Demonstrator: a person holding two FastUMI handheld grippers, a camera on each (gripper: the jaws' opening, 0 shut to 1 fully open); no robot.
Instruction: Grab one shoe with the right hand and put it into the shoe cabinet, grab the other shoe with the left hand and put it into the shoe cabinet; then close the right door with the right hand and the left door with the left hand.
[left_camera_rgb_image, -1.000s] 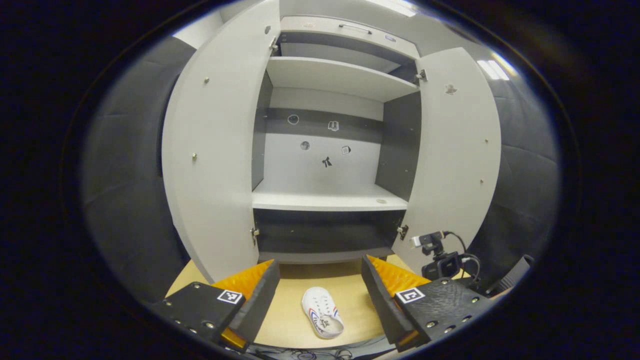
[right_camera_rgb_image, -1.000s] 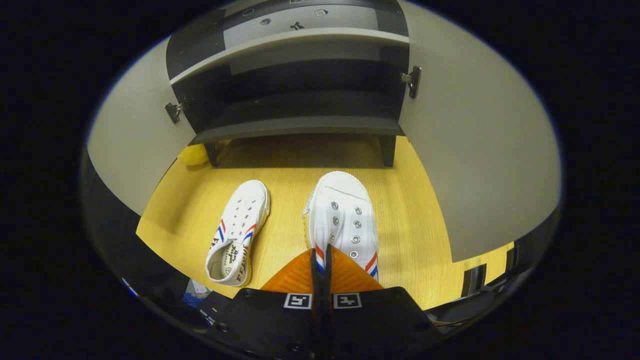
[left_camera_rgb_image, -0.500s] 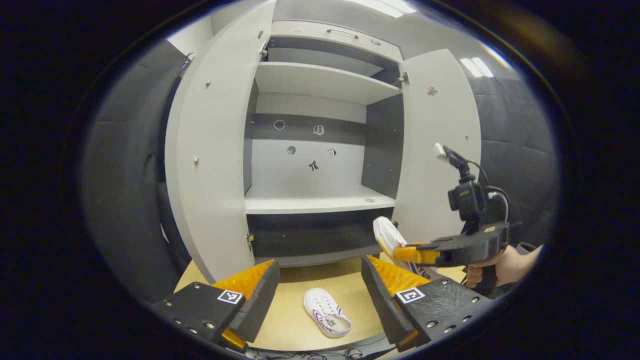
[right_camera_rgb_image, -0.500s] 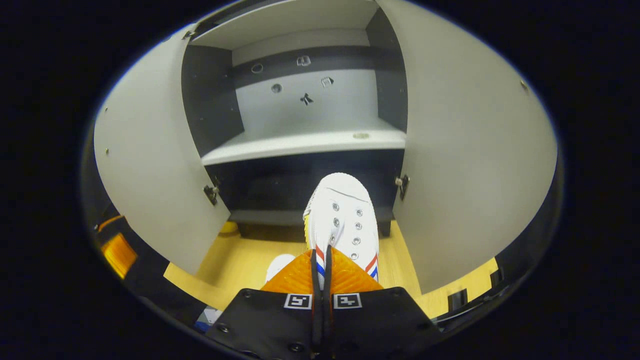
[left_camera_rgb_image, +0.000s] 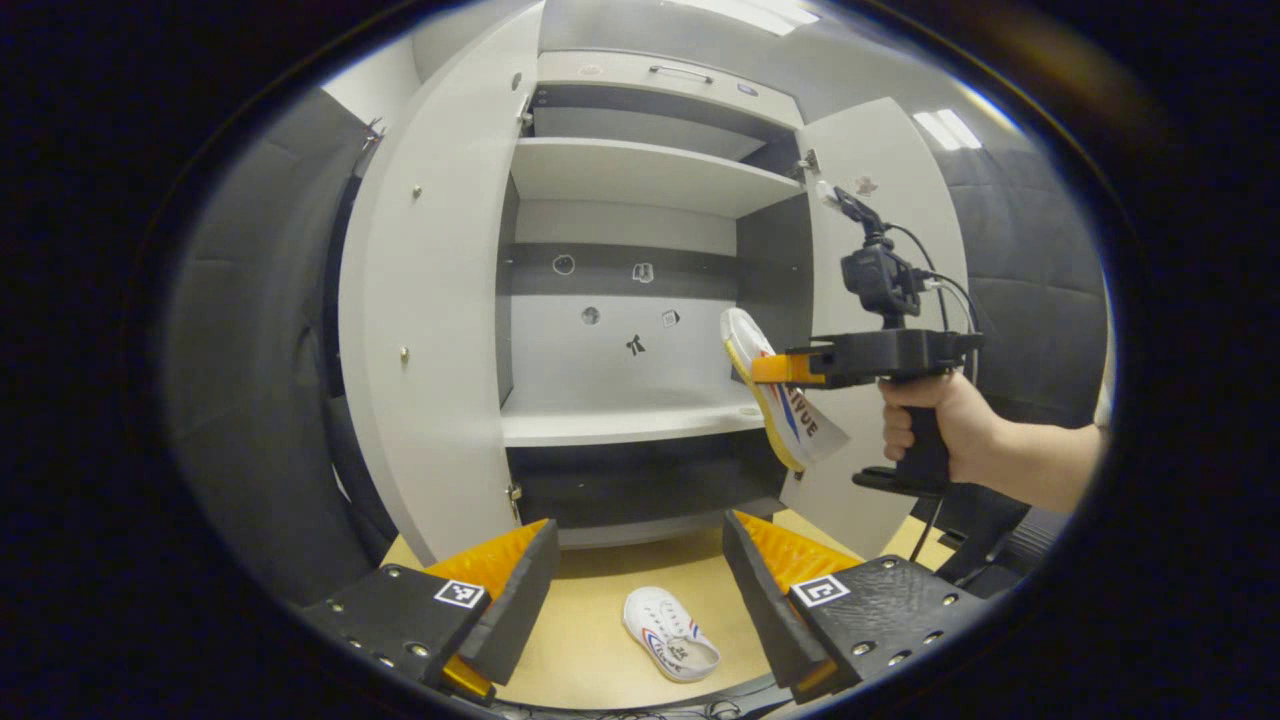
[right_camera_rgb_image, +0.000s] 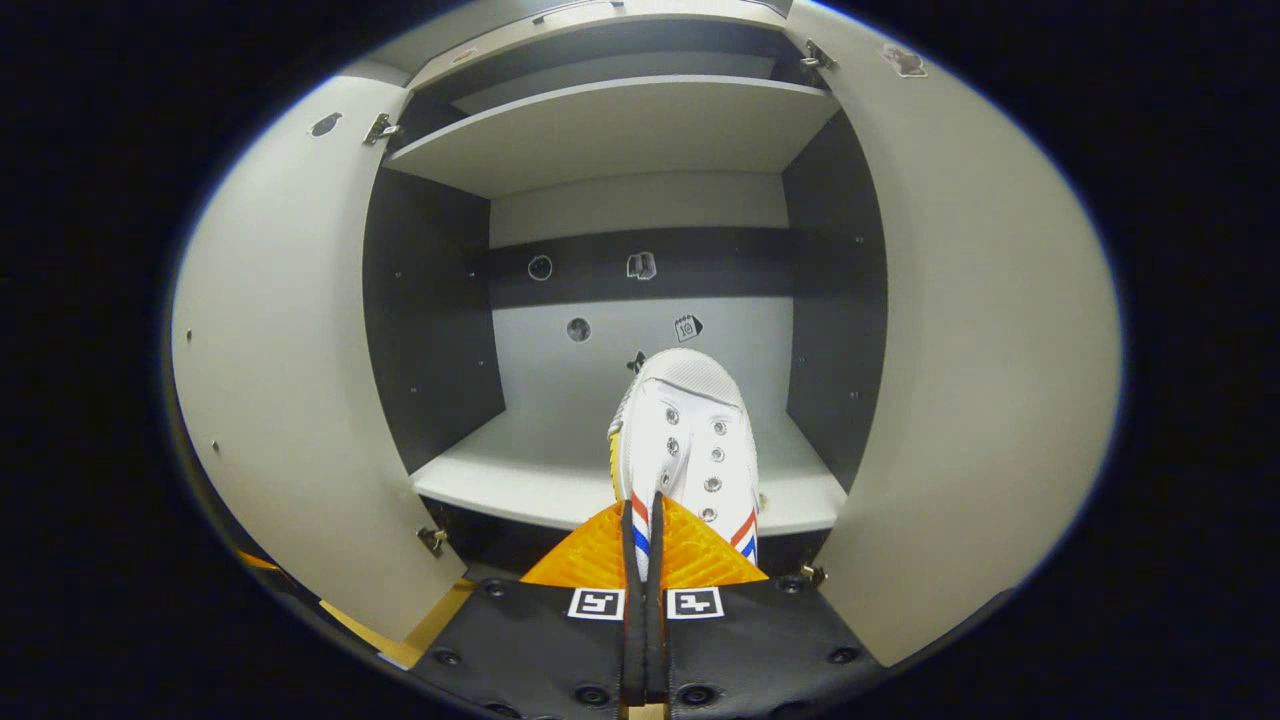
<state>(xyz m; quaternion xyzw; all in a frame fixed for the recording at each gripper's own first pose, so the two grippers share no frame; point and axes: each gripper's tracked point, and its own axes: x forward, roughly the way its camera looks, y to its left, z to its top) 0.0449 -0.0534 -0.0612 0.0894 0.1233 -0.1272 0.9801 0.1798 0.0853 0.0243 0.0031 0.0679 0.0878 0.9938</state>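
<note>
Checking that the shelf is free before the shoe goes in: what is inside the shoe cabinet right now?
The cabinet's shelves look bare, with small stickers on the back wall. The held shoe hides part of the middle shelf, and the bottom compartment is too dark to judge.

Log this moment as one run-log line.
phase: carry first shoe to cabinet | right gripper: shut on held shoe, before middle shelf | left gripper: open | second shoe: on floor | doors: open
</note>
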